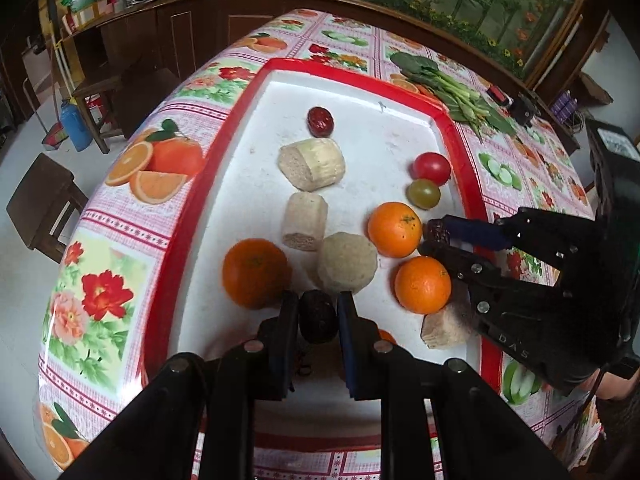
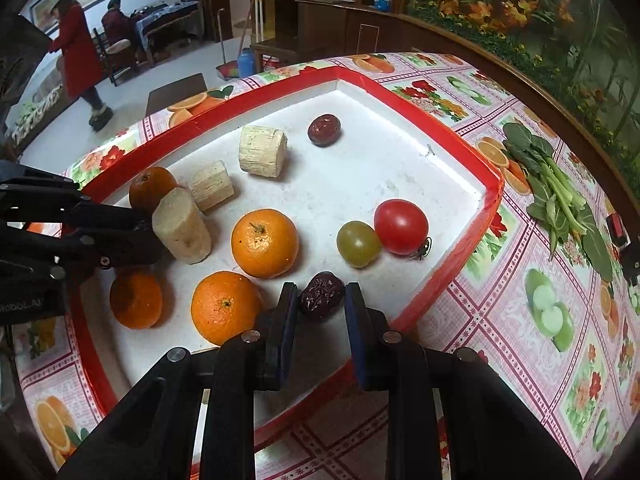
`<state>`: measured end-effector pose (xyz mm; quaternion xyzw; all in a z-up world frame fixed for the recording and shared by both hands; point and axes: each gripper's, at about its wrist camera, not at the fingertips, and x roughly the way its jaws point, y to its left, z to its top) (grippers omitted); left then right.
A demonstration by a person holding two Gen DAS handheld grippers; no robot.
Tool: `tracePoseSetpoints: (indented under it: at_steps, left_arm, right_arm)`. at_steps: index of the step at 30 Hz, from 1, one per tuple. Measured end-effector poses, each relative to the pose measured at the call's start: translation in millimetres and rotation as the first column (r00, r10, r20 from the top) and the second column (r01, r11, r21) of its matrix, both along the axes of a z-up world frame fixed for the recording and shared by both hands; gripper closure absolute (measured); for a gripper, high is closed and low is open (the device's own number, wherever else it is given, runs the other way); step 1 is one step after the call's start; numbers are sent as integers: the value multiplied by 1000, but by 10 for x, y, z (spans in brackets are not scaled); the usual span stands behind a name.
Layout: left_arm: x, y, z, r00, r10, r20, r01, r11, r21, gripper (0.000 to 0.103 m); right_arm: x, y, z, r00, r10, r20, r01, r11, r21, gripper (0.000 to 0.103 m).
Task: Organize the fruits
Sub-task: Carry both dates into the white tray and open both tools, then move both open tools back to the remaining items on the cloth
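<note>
Left wrist view shows the left gripper [image 1: 318, 312] narrowed onto a dark wrinkled date [image 1: 318, 316] near the 6 o'clock edge of the red-rimmed tray [image 1: 460, 136]; whether the pads truly press it I cannot tell. Right wrist view shows the right gripper [image 2: 322, 300] set narrow around another date [image 2: 322, 295], with a small gap on the right side, so it seems not yet clamped. Dates are light, a bit soft and sticky-skinned, best pinched across the middle with little force. A third date [image 2: 324, 129] lies at 12 o'clock on the tray. The oranges [image 2: 265, 242] are firm and apt to roll; the red tomato [image 2: 401, 226] and green tomato [image 2: 358, 243], touching each other at 3 o'clock, bruise easily. The pale cane pieces [image 2: 263, 151] look stiff. One cane piece and one orange are partly hidden behind the grippers in each view.
</note>
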<state>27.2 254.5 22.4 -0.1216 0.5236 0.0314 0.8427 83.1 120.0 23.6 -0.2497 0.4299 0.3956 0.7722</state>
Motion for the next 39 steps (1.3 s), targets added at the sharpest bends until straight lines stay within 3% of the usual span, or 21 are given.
tracePoseSetpoints:
  at_steps: [11,23,28,31,34,39]
  left_arm:
    - [41,-67,16,1000,-10,-6,10,1000,-22,57]
    - [-155,-98,182,998,52,28,-52,999,-1,54]
    - [-258,-239,321,996,60,73,-62,998,27,46]
    - [-290,-389,386,995,46,89,-51,997,55,43]
    - [-291,-557,425,995,31,95,-37,997,62,36]
    - [-228,-941,443,995,-17,96,11,998,63,29]
  right_arm:
    - [-21,21,11,1000,-4,18,4,1000,-24,77]
    - [-123,-191,240,997,-66,26,65,997,33,70]
    - [-178,-470,381,989,-144,-27,146,985,96,49]
    - [-210,-664,416,980,-181,-81,190,974,125,47]
    - [-255,-903,386,962,-236,-137,253,959,129,31]
    - [-399,-1328,284,935,-300,-192,325,938,120,30]
